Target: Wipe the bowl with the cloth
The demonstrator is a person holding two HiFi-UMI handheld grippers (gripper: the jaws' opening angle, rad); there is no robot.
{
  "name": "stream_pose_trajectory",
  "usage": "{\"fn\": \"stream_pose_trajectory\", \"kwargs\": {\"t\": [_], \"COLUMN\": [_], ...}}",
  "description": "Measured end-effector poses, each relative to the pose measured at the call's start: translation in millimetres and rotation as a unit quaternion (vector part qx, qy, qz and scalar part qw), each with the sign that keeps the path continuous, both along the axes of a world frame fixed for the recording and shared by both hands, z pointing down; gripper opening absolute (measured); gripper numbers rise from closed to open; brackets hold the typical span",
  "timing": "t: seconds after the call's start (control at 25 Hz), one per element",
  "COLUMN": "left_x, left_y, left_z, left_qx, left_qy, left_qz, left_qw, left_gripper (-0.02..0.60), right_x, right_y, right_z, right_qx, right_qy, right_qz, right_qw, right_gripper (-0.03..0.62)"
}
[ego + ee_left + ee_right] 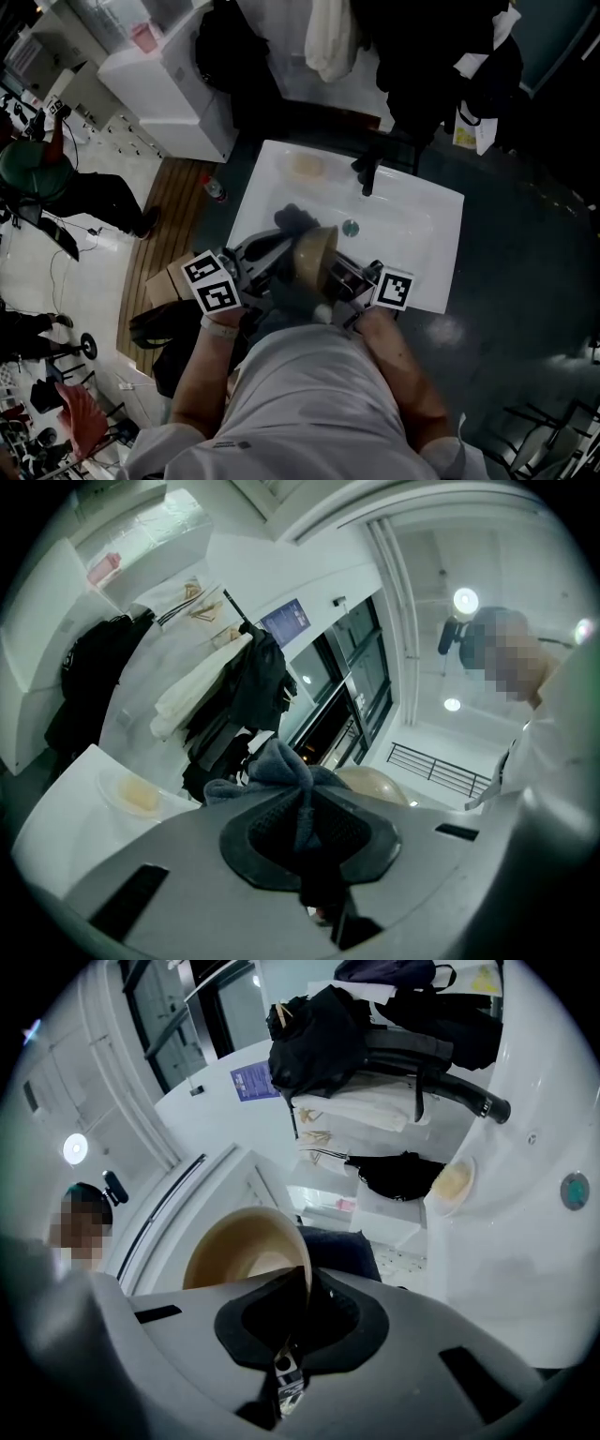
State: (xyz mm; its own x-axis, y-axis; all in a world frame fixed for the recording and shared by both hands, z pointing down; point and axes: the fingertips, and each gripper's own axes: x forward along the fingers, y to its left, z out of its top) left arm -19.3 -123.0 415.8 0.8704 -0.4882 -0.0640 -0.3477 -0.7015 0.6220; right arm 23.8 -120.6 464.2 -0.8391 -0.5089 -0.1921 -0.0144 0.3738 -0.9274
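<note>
Left tongs (305,841): closed on the dark cloth (281,772), bunched for rubbing.
Right tongs (298,1309): pinching the rim of the bowl (246,1246), tilted, probably to show its inside.
Bowl place: above the sink (427,211), cloth just beside at 11 o'clock.

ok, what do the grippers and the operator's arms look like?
Left gripper and right gripper: grey moulded shells, black lining at the jaws, each with a white cube of black square markers. No cables visible. Person wears a light short-sleeved top.
</note>
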Motion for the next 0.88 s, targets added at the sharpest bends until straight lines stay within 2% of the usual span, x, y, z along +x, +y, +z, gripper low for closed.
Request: {"fn": "stream_pose_trajectory", "kwargs": {"t": [0.2,0.4,0.52,0.6,0.72,0.8,0.88], "left_x": [15.0,19.9,12.0,6.4,0.0,-3.8,-7.7], "left_y": [8.0,14.9,9.2,4.0,-1.8,-5.3,-4.7], "left_z": [6.3,0.0,-4.6,-4.2,2.8,4.7,-5.7], "left_qx": [0.007,0.009,0.004,0.000,-0.004,-0.006,-0.006], "left_qy": [-0.031,0.003,0.029,0.031,0.007,-0.004,0.020], "left_qz": [0.033,0.059,0.044,0.030,0.011,0.002,0.003], "left_qw": [0.9990,0.9982,0.9986,0.9991,0.9999,1.0000,0.9998], "left_gripper": [0.043,0.043,0.043,0.043,0.043,0.043,0.043], "right_x": [16.9,26.3,17.1,11.9,14.5,24.9,40.1], "right_y": [-10.1,-14.8,-10.0,-7.8,-11.7,-20.2,-27.6], "right_z": [3.5,14.6,19.7,21.9,22.8,25.4,39.5], "right_qx": [-0.009,-0.039,-0.053,-0.054,-0.035,-0.020,-0.022], "right_qy": [0.013,0.005,-0.003,0.007,0.055,0.107,0.179], "right_qz": [0.028,0.035,0.014,0.002,0.010,0.040,0.073], "right_qw": [0.999,0.999,0.999,0.999,0.998,0.993,0.981], "right_gripper": [0.031,0.031,0.031,0.031,0.031,0.031,0.031]}}
